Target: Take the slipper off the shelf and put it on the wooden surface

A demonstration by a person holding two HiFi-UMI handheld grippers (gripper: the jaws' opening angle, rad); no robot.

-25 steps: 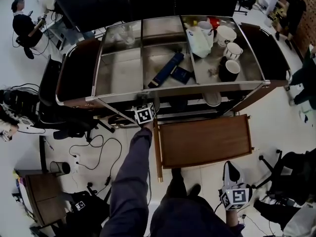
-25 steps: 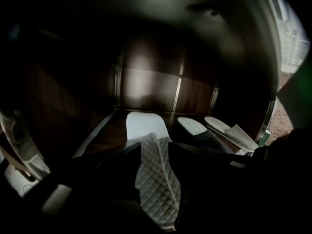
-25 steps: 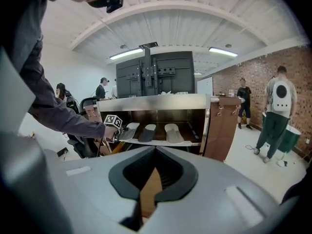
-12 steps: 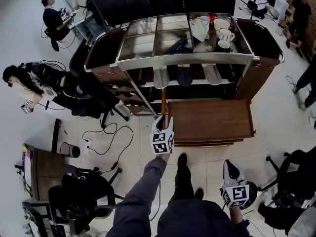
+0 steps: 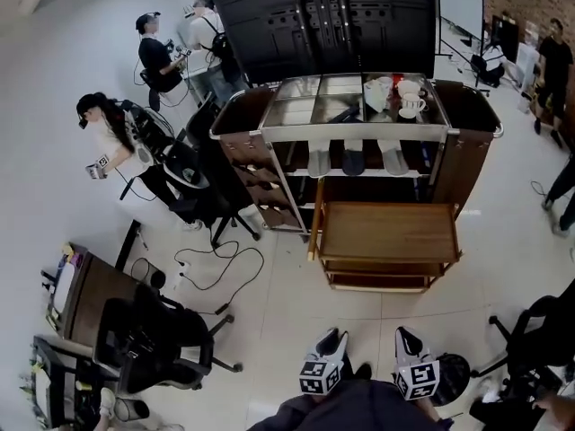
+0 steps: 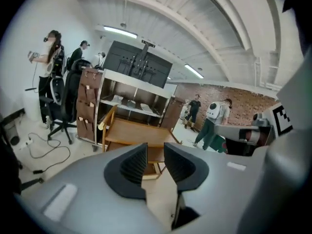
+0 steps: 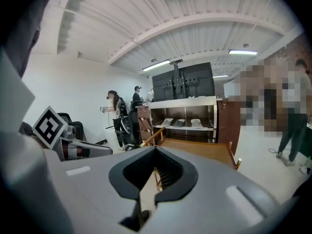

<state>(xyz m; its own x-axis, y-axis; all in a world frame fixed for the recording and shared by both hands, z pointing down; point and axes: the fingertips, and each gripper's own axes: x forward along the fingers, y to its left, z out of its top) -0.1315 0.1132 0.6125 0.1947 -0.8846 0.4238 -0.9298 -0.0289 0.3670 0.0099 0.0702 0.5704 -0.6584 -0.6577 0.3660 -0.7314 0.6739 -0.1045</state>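
Observation:
Three slippers lie side by side on the cart's middle shelf: a pale one [image 5: 319,162], a dark one [image 5: 353,160] and another pale one [image 5: 393,157]. They also show far off in the right gripper view [image 7: 181,123]. The low wooden surface [image 5: 386,232] stands just in front of the shelf and is bare. Both grippers hang near my body, well short of it. My left gripper [image 5: 331,339] [image 6: 155,152] is closing, a gap still showing and nothing between its jaws. My right gripper [image 5: 406,335] [image 7: 155,150] is shut and empty.
The steel cart top [image 5: 305,106] carries mugs [image 5: 411,104] and a pitcher. A black screen stand [image 5: 328,21] rises behind it. Office chairs [image 5: 193,187] and floor cables [image 5: 216,263] lie to the left, with people [image 5: 108,137] standing there. A desk [image 5: 85,299] sits at lower left.
I have backed away from the cart. My left gripper pulled back from the shelf to my body, empty, its jaws narrowing. My right gripper stayed low by my side.

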